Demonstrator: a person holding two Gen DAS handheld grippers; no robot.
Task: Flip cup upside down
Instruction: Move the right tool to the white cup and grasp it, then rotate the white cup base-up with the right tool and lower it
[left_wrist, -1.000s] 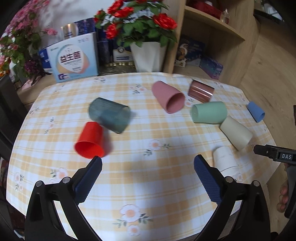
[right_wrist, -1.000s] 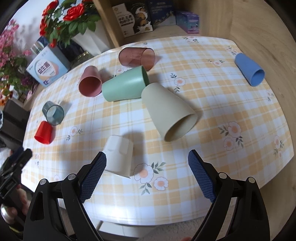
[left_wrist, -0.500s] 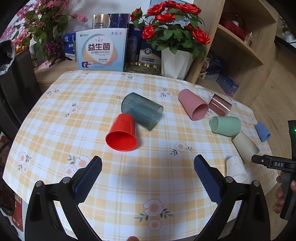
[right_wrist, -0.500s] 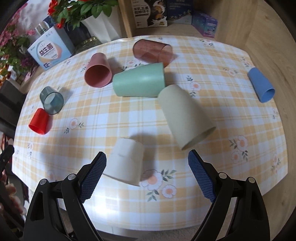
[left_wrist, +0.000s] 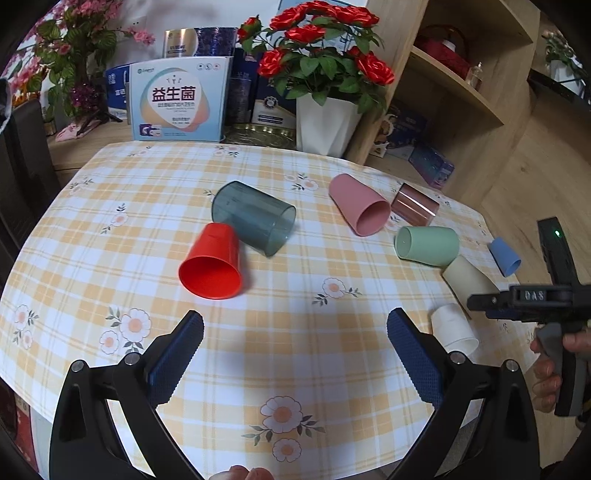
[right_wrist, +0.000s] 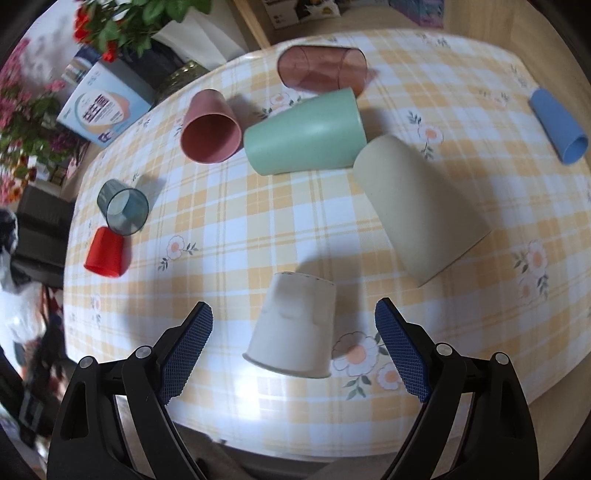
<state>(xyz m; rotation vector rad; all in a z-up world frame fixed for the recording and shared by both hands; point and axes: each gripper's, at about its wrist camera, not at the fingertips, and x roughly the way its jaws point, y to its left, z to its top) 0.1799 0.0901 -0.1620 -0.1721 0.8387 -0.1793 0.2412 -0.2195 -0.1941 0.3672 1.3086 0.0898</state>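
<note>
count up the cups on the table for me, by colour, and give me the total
Red cup: 1
Grey see-through cup: 1
Pink cup: 1
Brown see-through cup: 1
Green cup: 1
Beige cup: 1
White cup: 1
Blue cup: 1
Total: 8 cups

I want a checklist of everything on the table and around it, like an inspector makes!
Surface: round table under a yellow plaid flowered cloth.
Job's things: white cup already upside down; red cup, grey see-through cup, pink cup, green cup, beige cup, blue cup and brown see-through cup on their sides.
Clutter: nothing seen.
Grippers: left gripper open, empty; right gripper open, astride the white cup.
Cables: nothing seen.
Surroundings: rose pot, boxes, wooden shelves.
</note>
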